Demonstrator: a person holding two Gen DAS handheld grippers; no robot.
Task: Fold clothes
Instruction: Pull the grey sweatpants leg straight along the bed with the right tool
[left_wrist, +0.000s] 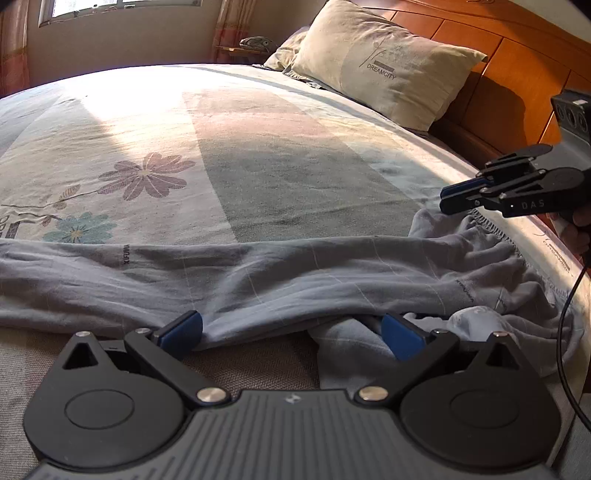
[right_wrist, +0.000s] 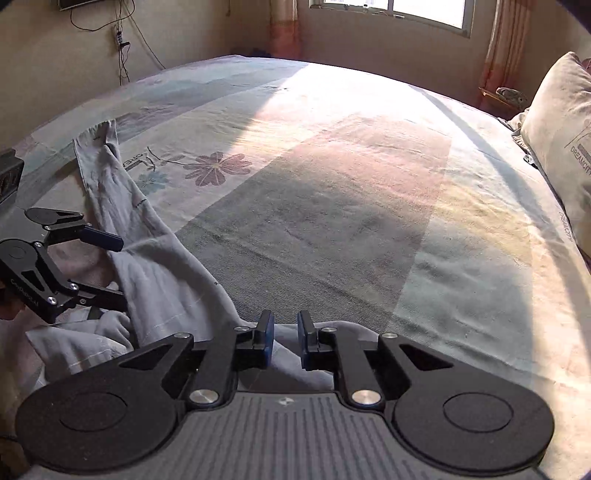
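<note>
Along the near edge of the bed (left_wrist: 258, 155), with its pale flower-printed sheet, a pair of soft grey-blue cotton trousers (left_wrist: 258, 273) lies stretched sideways, one leg laid over the other, the gathered elastic waistband (left_wrist: 491, 225) bunched at the right end and the leg ends running off to the left. Just in front of the cloth, the left gripper (left_wrist: 291, 332) stands wide, its blue pads at the trousers' near hem around mid-leg, holding nothing. Above the waistband, the right gripper (left_wrist: 448, 199) is narrowed to a slim gap, and I cannot see cloth between its pads. Such thin fabric should be light, limp and quick to wrinkle, so it will sag and slide wherever it hangs unsupported. Firmest holds look to be the thick waistband seam and the cuffs, pinching both layers together. A beige printed pillow (left_wrist: 384, 62) leans on the orange wooden headboard (left_wrist: 517, 55).
</note>
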